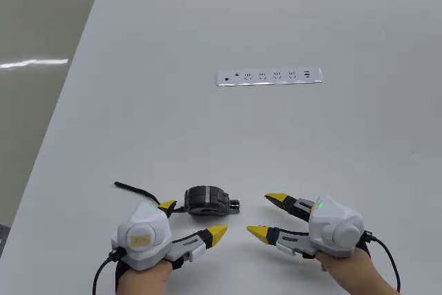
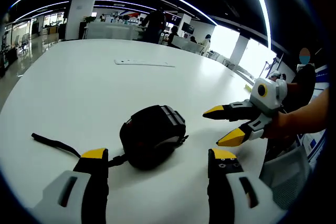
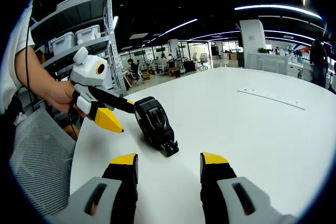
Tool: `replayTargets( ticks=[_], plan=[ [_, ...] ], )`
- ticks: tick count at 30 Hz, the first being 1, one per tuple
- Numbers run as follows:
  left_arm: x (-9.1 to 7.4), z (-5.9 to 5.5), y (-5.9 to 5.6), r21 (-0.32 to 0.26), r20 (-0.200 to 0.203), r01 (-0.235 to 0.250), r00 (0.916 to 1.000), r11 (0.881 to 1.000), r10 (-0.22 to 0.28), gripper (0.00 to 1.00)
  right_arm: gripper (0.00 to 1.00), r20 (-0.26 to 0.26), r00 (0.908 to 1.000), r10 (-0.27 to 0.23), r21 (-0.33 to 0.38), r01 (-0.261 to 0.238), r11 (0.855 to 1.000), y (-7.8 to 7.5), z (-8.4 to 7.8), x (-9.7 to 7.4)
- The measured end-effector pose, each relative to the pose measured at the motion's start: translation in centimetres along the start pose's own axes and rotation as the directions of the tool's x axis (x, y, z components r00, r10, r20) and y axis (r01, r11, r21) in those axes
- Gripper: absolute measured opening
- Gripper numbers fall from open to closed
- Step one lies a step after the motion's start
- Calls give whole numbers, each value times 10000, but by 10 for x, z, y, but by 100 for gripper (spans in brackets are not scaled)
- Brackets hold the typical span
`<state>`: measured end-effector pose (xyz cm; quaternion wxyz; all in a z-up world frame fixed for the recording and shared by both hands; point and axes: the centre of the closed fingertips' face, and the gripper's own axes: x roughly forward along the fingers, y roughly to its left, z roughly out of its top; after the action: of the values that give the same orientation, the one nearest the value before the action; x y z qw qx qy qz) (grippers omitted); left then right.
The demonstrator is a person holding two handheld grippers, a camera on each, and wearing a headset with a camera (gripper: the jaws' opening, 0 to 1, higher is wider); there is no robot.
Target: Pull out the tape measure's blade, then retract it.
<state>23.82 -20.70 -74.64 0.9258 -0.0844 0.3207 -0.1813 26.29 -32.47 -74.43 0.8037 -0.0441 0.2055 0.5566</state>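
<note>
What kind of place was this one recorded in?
Probably an open-plan office or lab: a long white table with a socket strip, metal shelves holding bins, and ceiling strip lights over distant desks.

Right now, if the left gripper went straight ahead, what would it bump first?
The left gripper would most likely meet the black tape measure, just ahead of its open jaws.
</note>
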Motion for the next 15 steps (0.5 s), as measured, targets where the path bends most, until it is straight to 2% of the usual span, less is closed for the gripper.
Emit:
replayTargets(
  ticks=[15],
  plan=[
    [-23,-1,0,-74,464,659,9968,9978,-655,75,50,80,9986,-523,115,522,9986,2,-4,-24]
  ],
)
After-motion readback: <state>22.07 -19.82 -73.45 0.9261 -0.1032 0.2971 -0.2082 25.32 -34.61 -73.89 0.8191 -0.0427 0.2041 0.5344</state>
